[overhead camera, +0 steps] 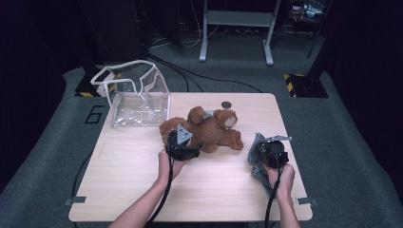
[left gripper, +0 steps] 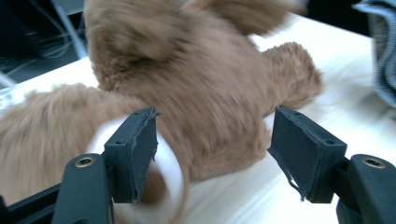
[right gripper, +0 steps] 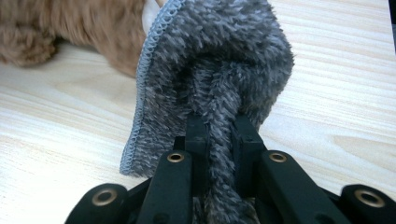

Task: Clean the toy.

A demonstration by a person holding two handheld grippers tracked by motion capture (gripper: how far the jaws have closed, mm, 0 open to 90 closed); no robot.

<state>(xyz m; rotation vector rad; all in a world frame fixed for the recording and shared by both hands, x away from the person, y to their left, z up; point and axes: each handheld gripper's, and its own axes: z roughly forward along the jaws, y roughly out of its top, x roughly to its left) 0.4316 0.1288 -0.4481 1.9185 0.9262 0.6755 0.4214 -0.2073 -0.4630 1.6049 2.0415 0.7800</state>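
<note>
My left gripper (left gripper: 212, 154) has its fingers well apart, with the teddy bear (left gripper: 196, 93) lying just ahead of them and partly between them. The left finger (left gripper: 133, 149) sits against a pale paw pad of the bear; the right finger (left gripper: 303, 149) stands clear of the fur, with bare worktop (left gripper: 243, 196) under the gap. Nothing is pinched there yet.

My right gripper (right gripper: 218, 135) is closed tight on a grey cloth (right gripper: 215, 60). The fold of it runs straight up from between the fingers and flops over beyond their tips, its stitched edge hanging to the left of them. From above, the bear (overhead camera: 204, 128) lies mid-worktop just beyond my left gripper (overhead camera: 180, 142), and the cloth (overhead camera: 259, 156) is bunched around my right gripper (overhead camera: 272, 151). A clear bag (overhead camera: 135, 95) stands open on the far left corner, well beyond both.

I judge the bear light, soft and squashy: it will give under the fingers, so a shallow bite on fur alone could slip. A limb or a good fold of the body, taken deep between the fingers, looks safest. The cloth is limp and fluffy; it will drape and drag, so it wants lifting clear before moving.
</note>
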